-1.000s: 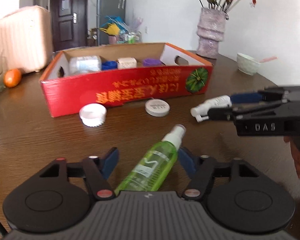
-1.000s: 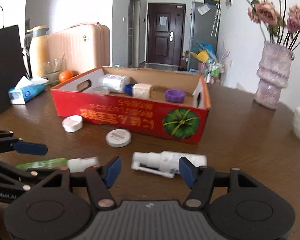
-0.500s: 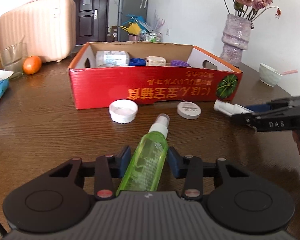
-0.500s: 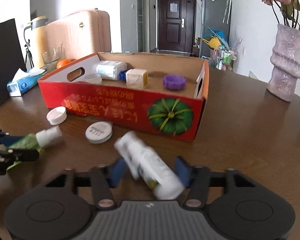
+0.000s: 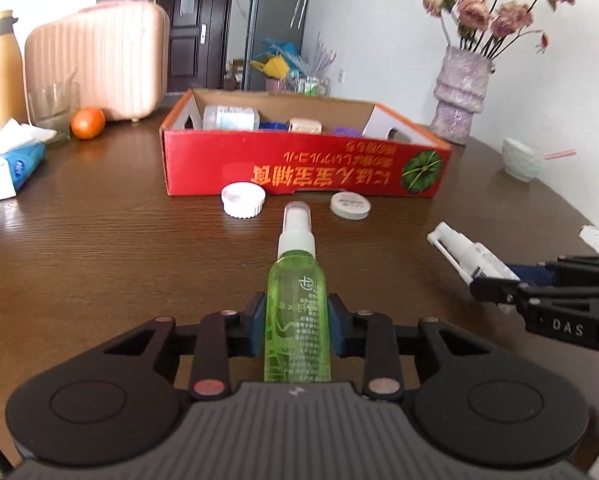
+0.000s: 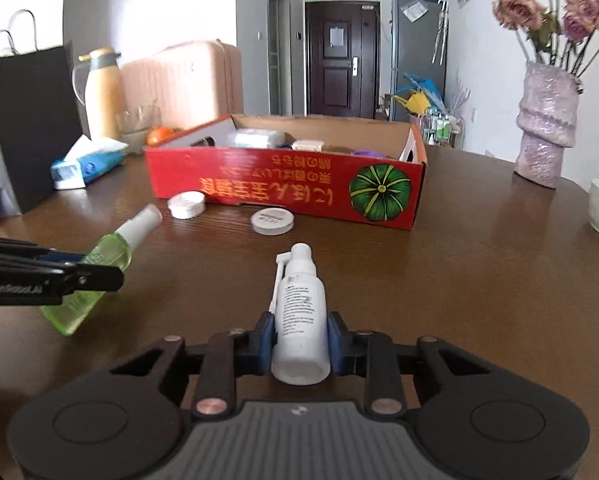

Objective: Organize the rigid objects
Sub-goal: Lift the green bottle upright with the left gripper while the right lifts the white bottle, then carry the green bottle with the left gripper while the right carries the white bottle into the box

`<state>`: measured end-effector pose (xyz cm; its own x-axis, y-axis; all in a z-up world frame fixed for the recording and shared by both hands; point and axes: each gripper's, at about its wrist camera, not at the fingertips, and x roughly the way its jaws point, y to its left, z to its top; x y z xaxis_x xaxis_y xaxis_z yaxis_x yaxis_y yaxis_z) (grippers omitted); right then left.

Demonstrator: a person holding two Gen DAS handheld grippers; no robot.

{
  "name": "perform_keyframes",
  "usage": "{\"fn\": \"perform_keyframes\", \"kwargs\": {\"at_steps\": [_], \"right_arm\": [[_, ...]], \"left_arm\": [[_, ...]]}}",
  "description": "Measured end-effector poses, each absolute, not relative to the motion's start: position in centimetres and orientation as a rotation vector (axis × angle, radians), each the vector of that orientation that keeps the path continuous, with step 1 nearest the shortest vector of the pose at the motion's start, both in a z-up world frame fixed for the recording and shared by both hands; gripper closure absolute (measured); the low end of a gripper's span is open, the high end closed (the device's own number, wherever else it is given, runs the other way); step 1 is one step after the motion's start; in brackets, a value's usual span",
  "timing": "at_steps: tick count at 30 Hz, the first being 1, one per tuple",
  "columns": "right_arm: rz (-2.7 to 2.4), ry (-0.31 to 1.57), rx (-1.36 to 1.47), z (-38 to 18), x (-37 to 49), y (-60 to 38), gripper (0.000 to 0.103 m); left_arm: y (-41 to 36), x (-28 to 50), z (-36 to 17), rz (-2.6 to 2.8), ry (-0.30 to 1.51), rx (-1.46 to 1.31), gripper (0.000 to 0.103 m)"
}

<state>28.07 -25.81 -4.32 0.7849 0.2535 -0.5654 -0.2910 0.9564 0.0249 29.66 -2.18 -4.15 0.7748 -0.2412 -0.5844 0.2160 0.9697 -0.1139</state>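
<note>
A green spray bottle [image 5: 297, 312] is clamped between the jaws of the left gripper [image 5: 297, 330], nozzle pointed toward the red cardboard box [image 5: 305, 168]. A white spray bottle [image 6: 301, 316] is clamped in the right gripper [image 6: 300, 338]. Both bottles are held above the desk [image 5: 119, 248], near two white lids [image 5: 243, 199] lying before the box.
</note>
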Motion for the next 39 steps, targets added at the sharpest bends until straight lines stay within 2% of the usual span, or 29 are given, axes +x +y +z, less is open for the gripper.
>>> {"fn": "perform_keyframes", "kwargs": {"at_steps": [14,23,31,39], "right_arm": [[0.272,0.422,-0.015,0.4,18.0,-26.4,0.076],[0.256,0.374,-0.004,1.5,16.4,-26.7,0.076],[0.299,0.374,-0.005,4.1,20.1,-26.3,0.076],[0.265,0.357,0.028,7.7,29.5,-27.2,0.076]], "left_arm": [[-1.6,19.8,1.4,-0.244,0.420,-0.051,0.072],[-0.3,17.7,2.5,-0.216,0.379,-0.077,0.072],[0.7,21.2,6.0,-0.243,0.282,-0.061,0.072],[0.6,32.3,9.8,-0.311,0.307,0.000,0.072]]}}
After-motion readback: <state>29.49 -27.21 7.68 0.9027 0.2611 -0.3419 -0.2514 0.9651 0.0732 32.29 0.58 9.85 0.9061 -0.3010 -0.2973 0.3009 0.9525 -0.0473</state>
